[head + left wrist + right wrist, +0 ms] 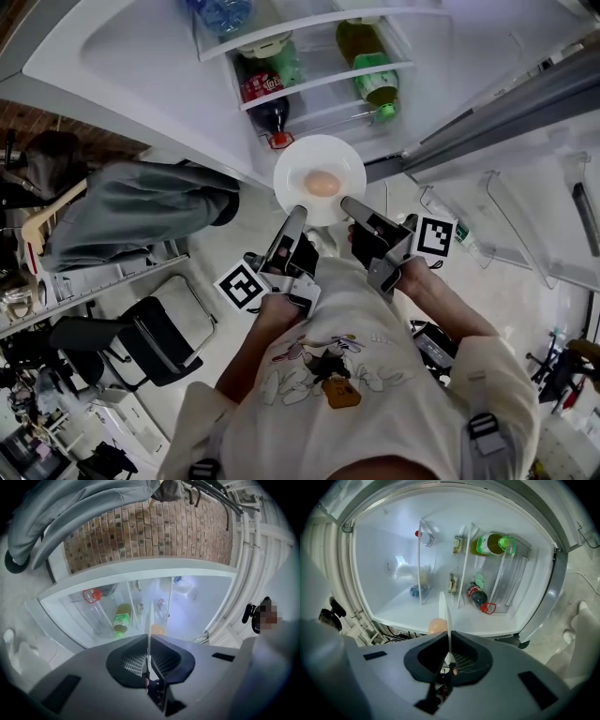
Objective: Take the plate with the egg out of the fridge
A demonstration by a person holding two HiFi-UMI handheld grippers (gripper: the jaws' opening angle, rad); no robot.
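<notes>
A white plate (320, 159) with a pale orange egg (322, 183) on it is held in front of the open fridge (141, 56). My left gripper (299, 215) is shut on the plate's near left rim. My right gripper (348, 203) is shut on the near right rim. In the left gripper view the plate (149, 630) runs edge-on between the jaws of my left gripper (149, 660), with the egg (158, 630) just right of it. In the right gripper view the thin rim of the plate (443, 613) sits in my right gripper (449, 657), and the egg (436, 626) shows to its left.
Fridge shelves behind the plate hold a cola bottle (265, 101) and a green bottle (368, 67). The fridge door (525, 216) with its empty racks stands open at the right. A grey-sleeved person (131, 206) and black chairs (141, 342) are at the left.
</notes>
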